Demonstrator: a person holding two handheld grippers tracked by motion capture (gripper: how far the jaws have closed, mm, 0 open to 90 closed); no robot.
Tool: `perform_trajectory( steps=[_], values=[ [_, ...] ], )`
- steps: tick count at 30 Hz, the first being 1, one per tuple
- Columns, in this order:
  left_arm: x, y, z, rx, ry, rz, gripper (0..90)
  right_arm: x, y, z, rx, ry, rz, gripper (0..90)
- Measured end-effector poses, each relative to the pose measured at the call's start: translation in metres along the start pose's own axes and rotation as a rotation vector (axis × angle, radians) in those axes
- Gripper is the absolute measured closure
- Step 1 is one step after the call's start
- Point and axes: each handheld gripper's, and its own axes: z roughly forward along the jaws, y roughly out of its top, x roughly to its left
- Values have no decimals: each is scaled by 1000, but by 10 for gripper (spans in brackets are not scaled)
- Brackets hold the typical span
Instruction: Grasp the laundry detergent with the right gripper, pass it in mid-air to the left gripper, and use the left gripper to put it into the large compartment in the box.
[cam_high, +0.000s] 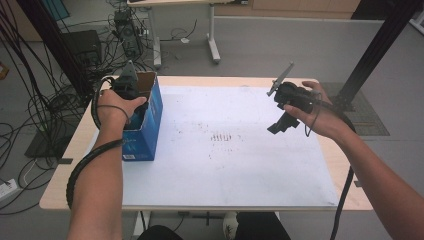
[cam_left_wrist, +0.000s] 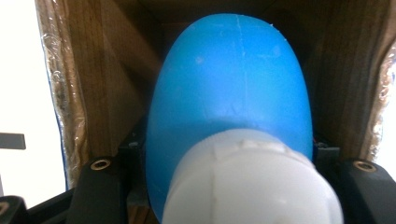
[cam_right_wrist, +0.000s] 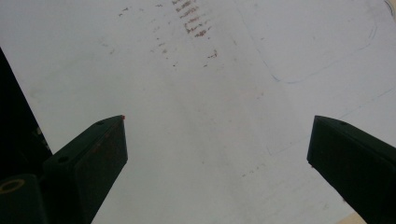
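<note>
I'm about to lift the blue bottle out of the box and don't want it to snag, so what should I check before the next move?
1. Left gripper shut on the blue bottle: ok, the jaws flank it below the white cap.
2. Bottle lies inside the blue box, between its brown inner walls: ok.
3. Room between bottle and box walls for a straight pull: cannot tell, the gaps look narrow.
4. Right gripper open and holding nothing: ok, free to steady the box.
5. White mat beside the box free for setting the bottle down: ok.
</note>
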Motion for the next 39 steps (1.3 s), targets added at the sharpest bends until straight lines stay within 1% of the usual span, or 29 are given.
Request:
perform_trajectory(
  steps=[39],
  values=[
    [0, 0, 0, -1, 0, 3, 372, 0, 3, 0, -4, 9, -6, 49]
  ],
)
